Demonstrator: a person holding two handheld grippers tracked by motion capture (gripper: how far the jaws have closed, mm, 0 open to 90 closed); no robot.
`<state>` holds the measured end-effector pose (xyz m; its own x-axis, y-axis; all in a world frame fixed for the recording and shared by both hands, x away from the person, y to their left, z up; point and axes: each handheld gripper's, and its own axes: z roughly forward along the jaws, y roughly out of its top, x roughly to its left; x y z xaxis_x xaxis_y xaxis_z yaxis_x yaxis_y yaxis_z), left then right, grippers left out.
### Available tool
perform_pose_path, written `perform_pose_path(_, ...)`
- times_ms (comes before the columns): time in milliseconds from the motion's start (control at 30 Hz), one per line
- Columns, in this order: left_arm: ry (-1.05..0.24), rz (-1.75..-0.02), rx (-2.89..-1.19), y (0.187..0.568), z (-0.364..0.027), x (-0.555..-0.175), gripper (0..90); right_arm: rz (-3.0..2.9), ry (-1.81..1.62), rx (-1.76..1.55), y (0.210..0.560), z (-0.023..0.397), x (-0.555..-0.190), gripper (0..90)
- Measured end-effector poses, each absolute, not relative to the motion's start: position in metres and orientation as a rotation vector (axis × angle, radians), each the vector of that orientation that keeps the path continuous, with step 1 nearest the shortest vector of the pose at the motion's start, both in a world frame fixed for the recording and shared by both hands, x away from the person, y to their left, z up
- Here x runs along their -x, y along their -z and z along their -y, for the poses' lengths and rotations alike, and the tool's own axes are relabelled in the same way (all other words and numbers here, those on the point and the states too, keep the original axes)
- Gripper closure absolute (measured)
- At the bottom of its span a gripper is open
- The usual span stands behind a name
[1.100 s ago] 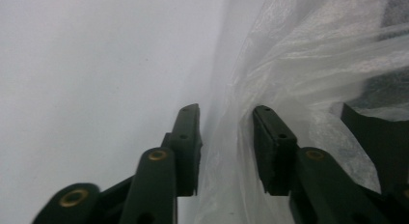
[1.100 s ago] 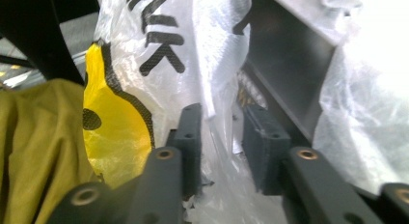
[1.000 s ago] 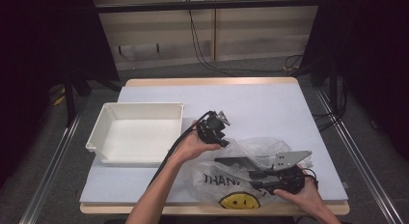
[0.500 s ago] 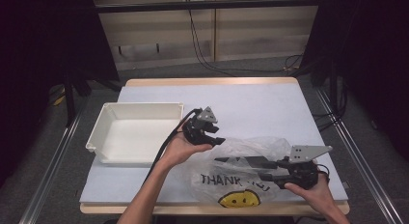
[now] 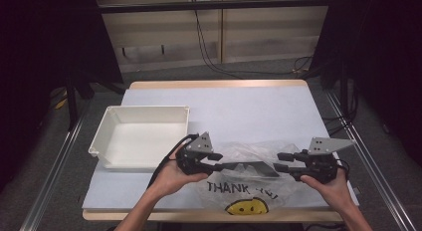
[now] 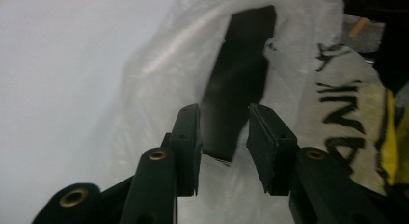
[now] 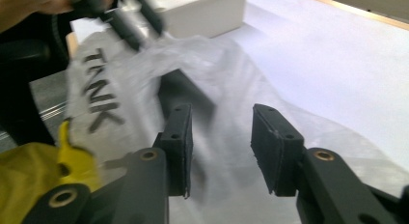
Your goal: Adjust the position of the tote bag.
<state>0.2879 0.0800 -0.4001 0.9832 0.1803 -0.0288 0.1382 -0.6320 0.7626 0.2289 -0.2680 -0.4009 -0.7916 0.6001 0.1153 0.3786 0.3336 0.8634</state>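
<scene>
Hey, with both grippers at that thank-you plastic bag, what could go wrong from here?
1. The plastic bag is thin and crumpled; the left gripper, jaws just closing around its film and the dark opening, may pinch only one layer or tear it.
2. The right gripper stands open with film between its pads; if it grabs late, the bag could slide or collapse shut.

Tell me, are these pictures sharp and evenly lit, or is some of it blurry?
High view: sharp, table brightly lit, surroundings dark. Left gripper view: plastic bag soft, table glaring white. Right gripper view: the left gripper at top left is smeared by motion blur, the bag's lettering soft.
</scene>
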Motion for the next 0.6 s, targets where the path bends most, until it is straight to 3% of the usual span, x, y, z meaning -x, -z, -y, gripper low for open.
perform_pose_path(400,0.068,-0.180,-2.314,0.431,-0.086,-0.260,82.6,-2.459,-1.325,-0.926,0.428,0.262,-0.242,53.1)
perform_pose_path(600,0.062,-0.176,-2.347,0.444,-0.084,-0.259,86.8,-2.486,-1.293,-0.904,0.434,0.256,-0.242,48.9)
